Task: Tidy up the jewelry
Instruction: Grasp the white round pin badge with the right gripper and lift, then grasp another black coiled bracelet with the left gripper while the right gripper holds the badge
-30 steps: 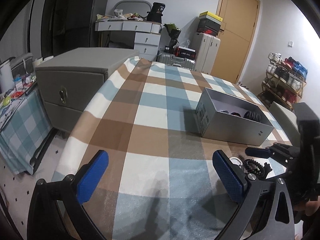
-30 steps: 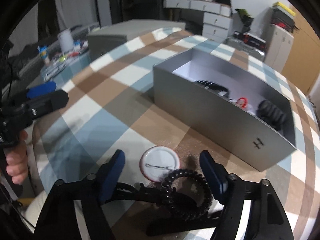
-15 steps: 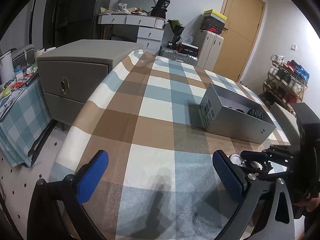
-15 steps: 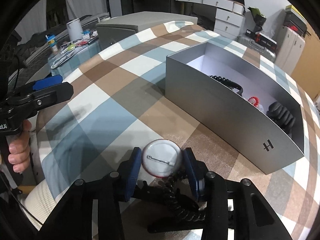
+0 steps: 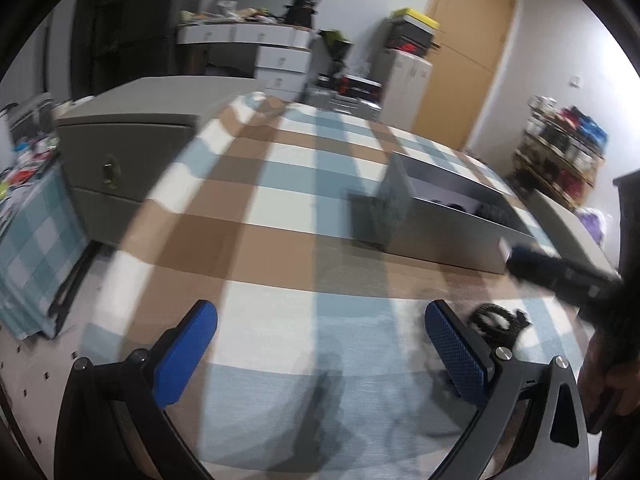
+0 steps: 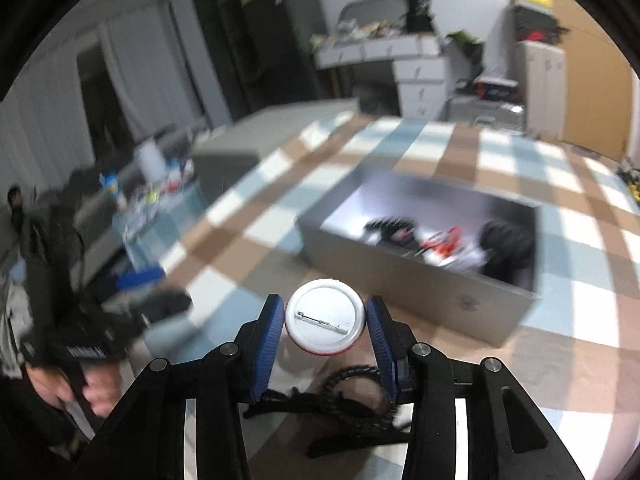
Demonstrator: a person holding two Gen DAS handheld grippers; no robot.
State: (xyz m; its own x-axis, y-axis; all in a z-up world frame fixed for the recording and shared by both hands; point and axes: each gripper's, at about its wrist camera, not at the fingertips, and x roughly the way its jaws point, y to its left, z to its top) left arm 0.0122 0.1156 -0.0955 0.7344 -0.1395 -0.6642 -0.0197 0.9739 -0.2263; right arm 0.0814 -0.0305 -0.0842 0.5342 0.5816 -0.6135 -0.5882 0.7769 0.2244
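Right wrist view: right gripper [image 6: 325,322] pinches the white badge [image 6: 325,317] by its edges, lifted, probably bound for the grey box [image 6: 420,280] ahead. Left gripper [image 5: 320,344] gapes wide, empty, over the checked cloth [image 5: 280,240]; black coil [image 5: 496,320] lies beside it.

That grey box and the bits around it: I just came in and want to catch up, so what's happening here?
A person is tidying jewelry into the grey box on the checked tablecloth. The right gripper is clamped on a round white pin badge, held above the cloth short of the box. A black coiled hair tie lies on the cloth. The left gripper is open and empty.
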